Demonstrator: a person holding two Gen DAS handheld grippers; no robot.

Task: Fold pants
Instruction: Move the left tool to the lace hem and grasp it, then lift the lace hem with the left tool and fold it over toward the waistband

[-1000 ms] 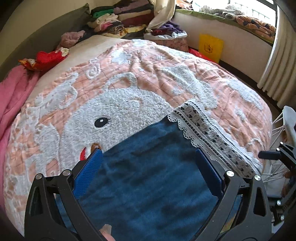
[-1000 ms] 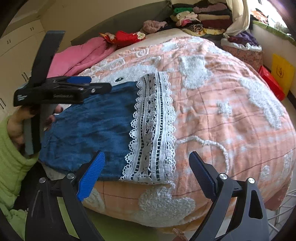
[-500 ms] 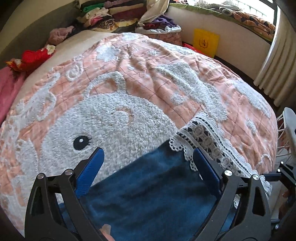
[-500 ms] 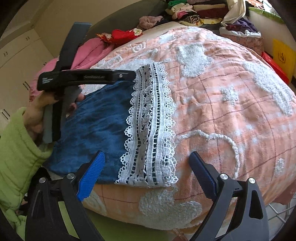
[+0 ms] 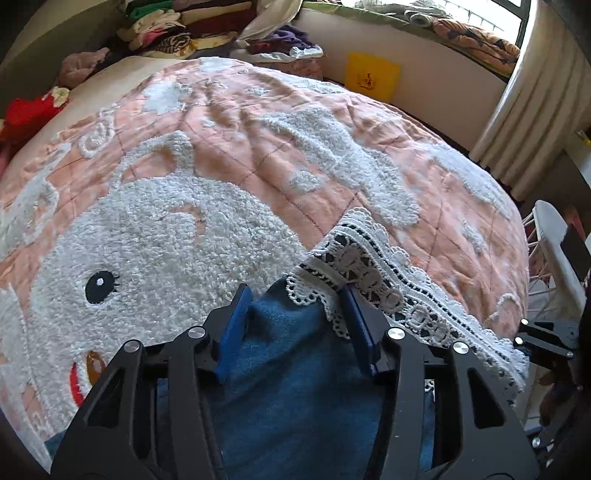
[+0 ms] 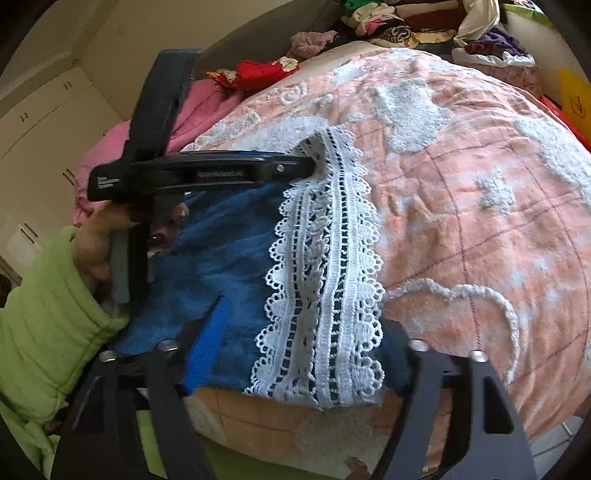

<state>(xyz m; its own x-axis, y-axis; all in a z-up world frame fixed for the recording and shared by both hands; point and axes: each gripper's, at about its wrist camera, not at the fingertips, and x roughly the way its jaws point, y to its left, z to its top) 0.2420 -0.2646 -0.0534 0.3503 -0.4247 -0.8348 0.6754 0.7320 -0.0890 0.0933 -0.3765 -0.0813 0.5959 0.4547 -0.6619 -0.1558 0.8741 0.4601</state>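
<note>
The blue pants (image 5: 295, 387) with a white lace hem (image 5: 373, 280) lie on the pink and white bedspread (image 5: 229, 155). My left gripper (image 5: 295, 295) straddles the far corner of the pants where blue cloth meets lace; its jaws are partly closed, with cloth between them. In the right wrist view the left gripper (image 6: 314, 164) reaches that corner from the left. My right gripper (image 6: 306, 332) straddles the near end of the lace hem (image 6: 325, 266), with the pants (image 6: 229, 258) between its blue pads; the right pad is hidden under lace.
Folded clothes (image 5: 177, 22) are stacked at the head of the bed. A red garment (image 6: 258, 70) and a pink blanket (image 6: 199, 107) lie on the left. A yellow bag (image 5: 371, 75) stands by the wall. A white rack (image 5: 550, 251) stands on the right.
Both grippers have moved forward onto the lace hem's two corners. Both sets of jaws have narrowed from wide open around the cloth.
</note>
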